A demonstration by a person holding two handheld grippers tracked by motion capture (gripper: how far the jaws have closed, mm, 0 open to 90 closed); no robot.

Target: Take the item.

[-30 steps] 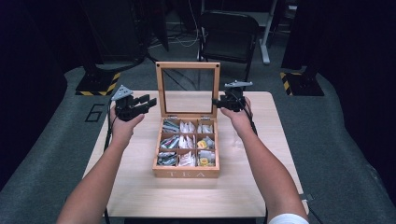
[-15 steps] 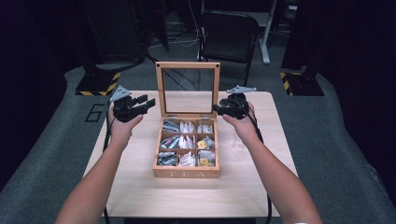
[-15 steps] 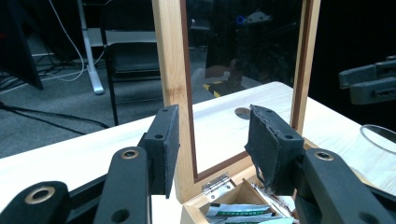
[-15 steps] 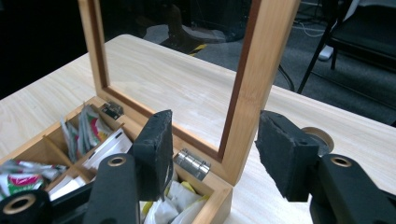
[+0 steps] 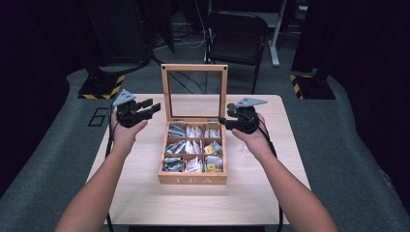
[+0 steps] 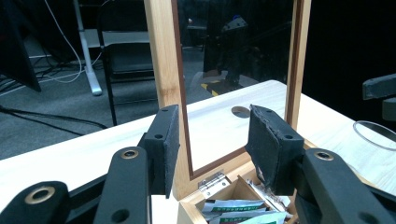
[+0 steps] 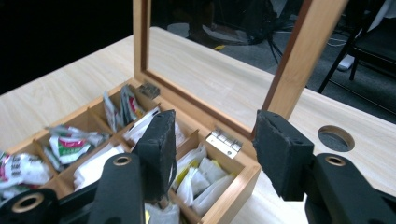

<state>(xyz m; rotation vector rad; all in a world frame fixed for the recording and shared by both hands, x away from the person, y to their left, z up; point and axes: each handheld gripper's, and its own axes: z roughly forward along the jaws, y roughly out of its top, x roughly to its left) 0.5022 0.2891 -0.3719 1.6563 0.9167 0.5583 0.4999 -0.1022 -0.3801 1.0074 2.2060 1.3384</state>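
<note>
We flank tea box (image 5: 192,153) mid-table (image 5: 270,193), lid (image 5: 195,92) upright, sachets (image 5: 193,146) exposed. Left gripper (image 5: 151,107) released, empty, beside lid's left frame. Right gripper (image 5: 222,121) released, jaws just closing slightly, nothing between. Lid-opening step looks done; next we likely pick sachet, needing descent into compartment.

The tea box (image 5: 192,151) sits mid-bench (image 5: 145,198), its lid (image 5: 194,92) upright at the back. Left tongs (image 5: 153,105) flank the lid's left side, right tongs (image 5: 221,120) its right. A chair (image 5: 237,36) stands behind the bench.
</note>
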